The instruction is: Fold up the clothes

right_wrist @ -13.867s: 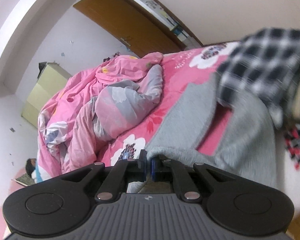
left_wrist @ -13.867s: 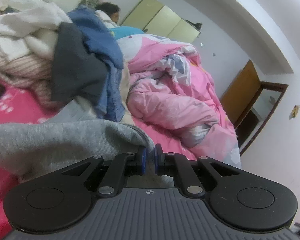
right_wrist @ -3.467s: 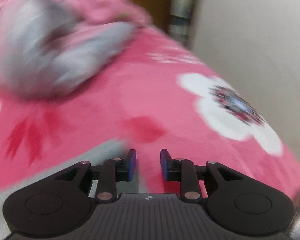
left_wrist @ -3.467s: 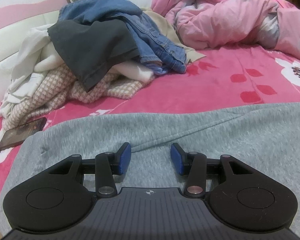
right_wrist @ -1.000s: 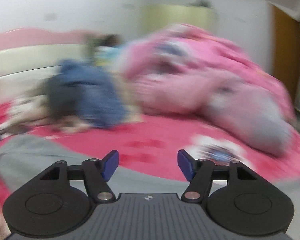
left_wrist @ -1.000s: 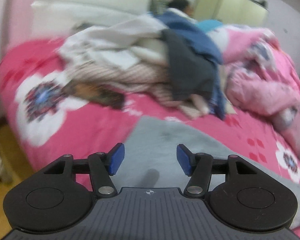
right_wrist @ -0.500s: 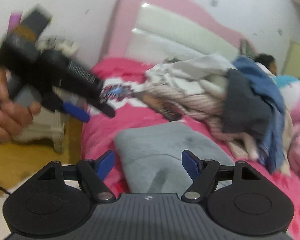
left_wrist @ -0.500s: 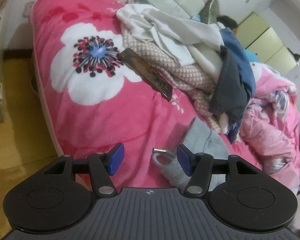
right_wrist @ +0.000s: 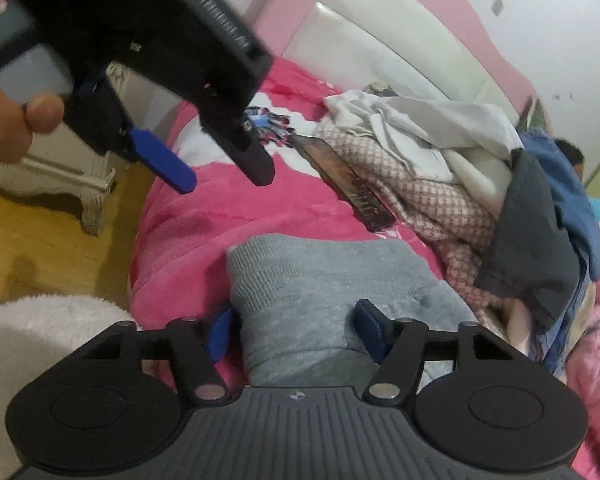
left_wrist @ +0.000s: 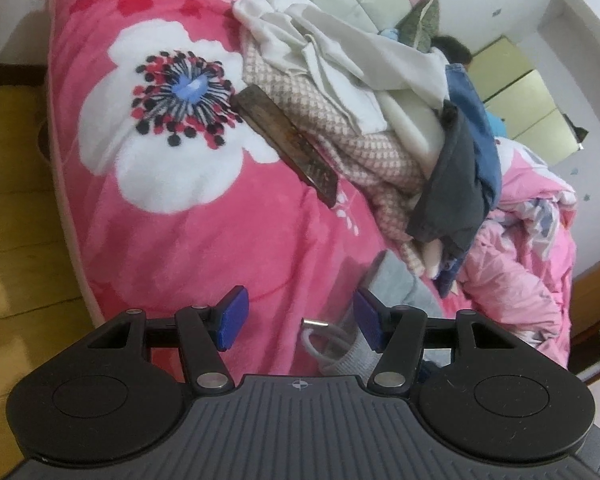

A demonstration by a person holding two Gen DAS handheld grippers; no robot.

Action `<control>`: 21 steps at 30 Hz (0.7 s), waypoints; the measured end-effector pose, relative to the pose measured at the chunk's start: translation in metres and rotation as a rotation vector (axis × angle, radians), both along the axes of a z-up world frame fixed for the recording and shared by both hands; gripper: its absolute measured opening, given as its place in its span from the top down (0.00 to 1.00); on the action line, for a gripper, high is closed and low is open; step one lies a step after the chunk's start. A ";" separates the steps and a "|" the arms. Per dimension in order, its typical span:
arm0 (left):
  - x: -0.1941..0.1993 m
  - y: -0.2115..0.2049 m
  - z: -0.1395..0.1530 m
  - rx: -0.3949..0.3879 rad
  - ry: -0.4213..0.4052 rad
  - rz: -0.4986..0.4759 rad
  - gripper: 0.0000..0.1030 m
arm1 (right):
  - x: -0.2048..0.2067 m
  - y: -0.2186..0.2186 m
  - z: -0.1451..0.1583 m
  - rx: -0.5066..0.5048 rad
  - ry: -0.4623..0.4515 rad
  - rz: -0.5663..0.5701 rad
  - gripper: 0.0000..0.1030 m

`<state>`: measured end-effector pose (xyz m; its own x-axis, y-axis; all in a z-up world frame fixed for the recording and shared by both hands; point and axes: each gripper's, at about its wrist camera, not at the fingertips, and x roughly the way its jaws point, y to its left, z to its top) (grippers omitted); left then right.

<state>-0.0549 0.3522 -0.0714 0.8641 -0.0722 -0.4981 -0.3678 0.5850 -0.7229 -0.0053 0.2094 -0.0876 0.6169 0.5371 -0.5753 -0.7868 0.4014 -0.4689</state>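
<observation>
Pink floral bed [left_wrist: 188, 240], clothes pile [left_wrist: 380, 120] toward the headboard. Grey sweatshirt [right_wrist: 320, 292] lies on the bed beside that pile. Right tongs [right_wrist: 296, 330] straddle its ribbed hem, jaws closing, pads not pressing yet. Left tongs [left_wrist: 298, 322] half open, empty; drawstring tip [left_wrist: 315, 323] between them.

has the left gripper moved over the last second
Yes. The left gripper has swung from over the grey garment towards the bed's near edge, beside the white flower print.
</observation>
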 end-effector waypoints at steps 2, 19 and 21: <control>0.001 0.000 0.000 -0.013 -0.012 -0.010 0.43 | 0.003 -0.004 0.006 0.038 0.032 -0.023 0.42; 0.061 0.001 -0.009 -0.350 -0.145 -0.238 0.32 | 0.022 -0.044 0.039 0.330 0.192 -0.156 0.61; 0.077 -0.004 -0.012 -0.362 -0.131 -0.281 0.32 | 0.021 -0.045 0.039 0.339 0.188 -0.163 0.61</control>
